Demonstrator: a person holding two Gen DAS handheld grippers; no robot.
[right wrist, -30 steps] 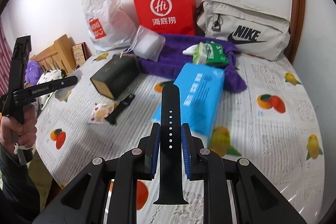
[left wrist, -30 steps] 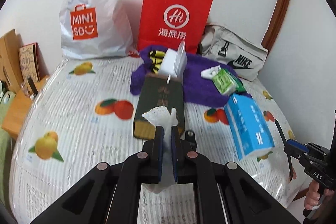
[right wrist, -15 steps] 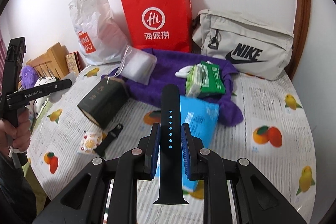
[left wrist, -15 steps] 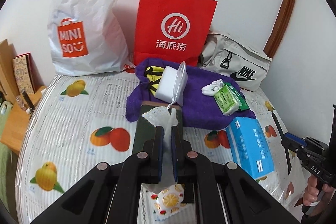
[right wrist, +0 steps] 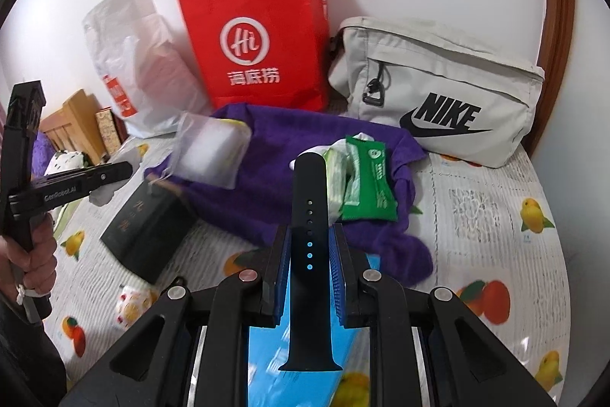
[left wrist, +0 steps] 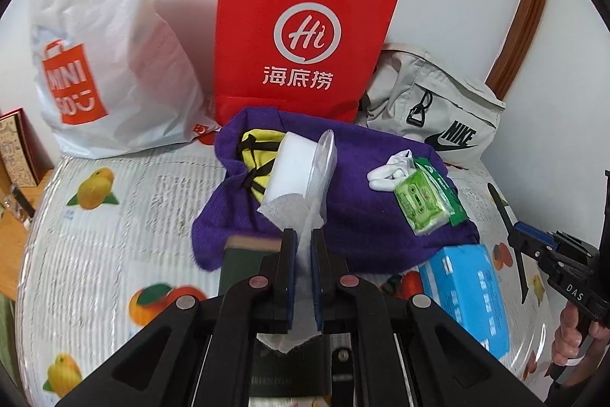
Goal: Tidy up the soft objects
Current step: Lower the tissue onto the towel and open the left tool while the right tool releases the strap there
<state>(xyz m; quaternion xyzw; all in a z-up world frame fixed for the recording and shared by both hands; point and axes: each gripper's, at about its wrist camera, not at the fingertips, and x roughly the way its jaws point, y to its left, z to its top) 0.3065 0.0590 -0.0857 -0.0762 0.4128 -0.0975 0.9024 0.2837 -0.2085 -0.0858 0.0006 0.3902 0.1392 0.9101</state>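
**Two hand-held grippers, each loaded, above a cluttered bench**

Left gripper (left wrist: 301, 254): the jaws are clenched on a thin, translucent white pouch (left wrist: 303, 216), limp and crinkled, which rises between the blue pads and hangs out below them. Right gripper (right wrist: 309, 250): the jaws are clamped on a black watch strap (right wrist: 309, 216), a smooth, matte, rubbery band with a rounded tip and a row of small holes, standing upright between ribbed blue pads.

Bench (left wrist: 95, 254): rounded top under a glossy cover printed with oranges and grey text. At 12 o'clock in the left wrist view lies a purple towel (left wrist: 362, 224), fuzzy and rumpled. It carries a white foam block (left wrist: 289, 166) in clear film, a yellow cloth with black ties (left wrist: 255, 155), a bunched white sock (left wrist: 389, 170) and a green tissue pack (left wrist: 423, 205) in shiny wrap. At 4 o'clock a blue tissue pack (left wrist: 469, 288), soft and rectangular, touches the towel's edge. A dark green box (right wrist: 148, 227), hard-edged, lies at the towel's near left edge.

Against the wall stand a crinkled white plastic bag (left wrist: 114, 63), a stiff red paper bag (left wrist: 305, 37) with cord handles, and a slumped beige fabric bag (right wrist: 438, 102).
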